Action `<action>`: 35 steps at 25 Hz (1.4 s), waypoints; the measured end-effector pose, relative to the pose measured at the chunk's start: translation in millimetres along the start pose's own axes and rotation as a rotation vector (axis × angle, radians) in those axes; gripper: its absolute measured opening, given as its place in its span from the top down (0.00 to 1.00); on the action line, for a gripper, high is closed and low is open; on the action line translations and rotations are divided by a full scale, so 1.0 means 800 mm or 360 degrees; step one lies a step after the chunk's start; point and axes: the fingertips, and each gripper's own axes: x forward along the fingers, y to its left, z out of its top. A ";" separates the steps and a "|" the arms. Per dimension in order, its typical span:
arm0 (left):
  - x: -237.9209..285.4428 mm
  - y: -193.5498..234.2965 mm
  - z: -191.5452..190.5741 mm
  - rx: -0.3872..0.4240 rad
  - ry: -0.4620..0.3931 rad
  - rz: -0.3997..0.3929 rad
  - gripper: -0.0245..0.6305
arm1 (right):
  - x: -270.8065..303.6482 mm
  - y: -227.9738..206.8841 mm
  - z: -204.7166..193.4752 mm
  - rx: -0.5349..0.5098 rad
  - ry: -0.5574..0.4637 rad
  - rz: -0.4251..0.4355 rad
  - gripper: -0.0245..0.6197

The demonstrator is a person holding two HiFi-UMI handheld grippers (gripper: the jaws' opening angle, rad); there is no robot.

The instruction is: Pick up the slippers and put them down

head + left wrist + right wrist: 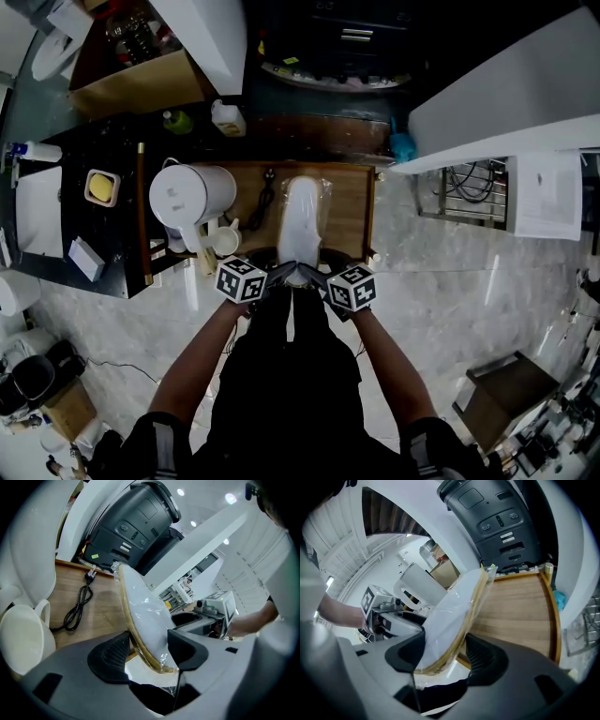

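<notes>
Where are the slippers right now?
Middle of the head view: the wrapped slippers are over the wooden board, right of the white kettle, their near end held by the left gripper and right gripper.

light: bright, overhead | glare: glossy floor [450, 300] | edges: fisheye-warped, dark corners

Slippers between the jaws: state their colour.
The slippers are white with a tan sole edge; the left gripper view shows it best.

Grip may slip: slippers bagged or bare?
Bagged. Clear film wrinkles around the slippers, shiny in both gripper views.
</notes>
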 end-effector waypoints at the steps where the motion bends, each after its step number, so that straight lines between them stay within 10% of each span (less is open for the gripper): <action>1: 0.002 0.004 -0.001 -0.0001 0.0010 0.0006 0.57 | 0.004 -0.003 -0.001 -0.0005 0.0015 -0.0003 0.53; 35: 0.063 0.091 -0.027 -0.0195 0.0167 0.0182 0.57 | 0.079 -0.071 -0.036 0.0088 0.0258 -0.0164 0.53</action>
